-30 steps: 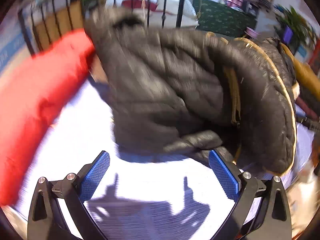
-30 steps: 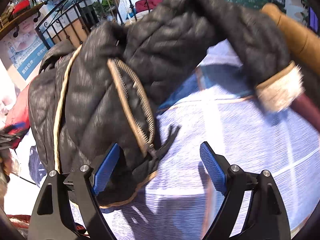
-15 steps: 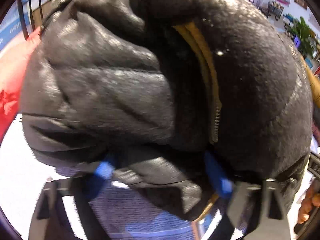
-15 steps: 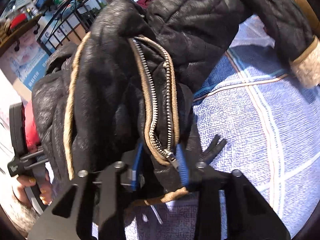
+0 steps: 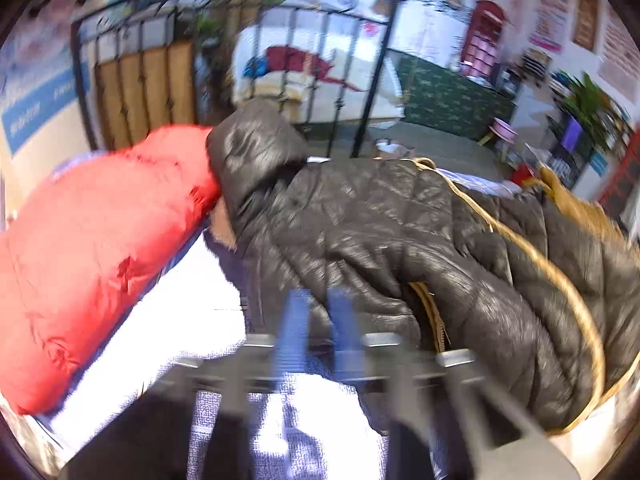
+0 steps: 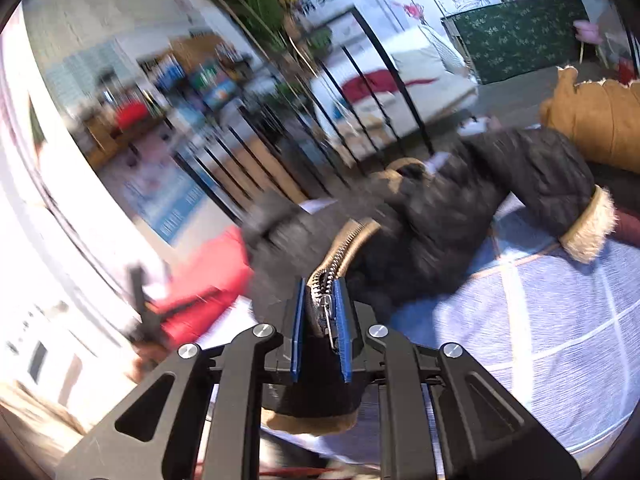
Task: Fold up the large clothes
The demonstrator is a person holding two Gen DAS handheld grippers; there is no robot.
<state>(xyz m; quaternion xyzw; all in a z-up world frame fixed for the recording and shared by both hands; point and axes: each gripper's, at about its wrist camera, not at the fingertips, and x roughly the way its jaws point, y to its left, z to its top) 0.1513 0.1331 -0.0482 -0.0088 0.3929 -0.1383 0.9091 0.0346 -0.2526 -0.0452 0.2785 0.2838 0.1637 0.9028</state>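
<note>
The black quilted jacket (image 6: 460,220) is sprawling across the middle of the blue checked bedcover (image 6: 560,320), leaving bare cover open on its right. A red padded garment (image 5: 92,248) is blocking the left side, a tan coat (image 6: 592,124) is crowding the far right, and black iron railings (image 5: 360,80) are closing off the far edge.

Black quilted jacket (image 5: 360,240) with tan piping, tan zipper tape, cream fur cuff (image 6: 588,228). Red garment (image 5: 92,248) with faint leaf pattern. Surface (image 6: 540,320) cover pale lavender-blue with white grid lines. Tan coat (image 6: 592,120). Right tool (image 6: 322,312) black with blue pads (image 6: 342,320).
</note>
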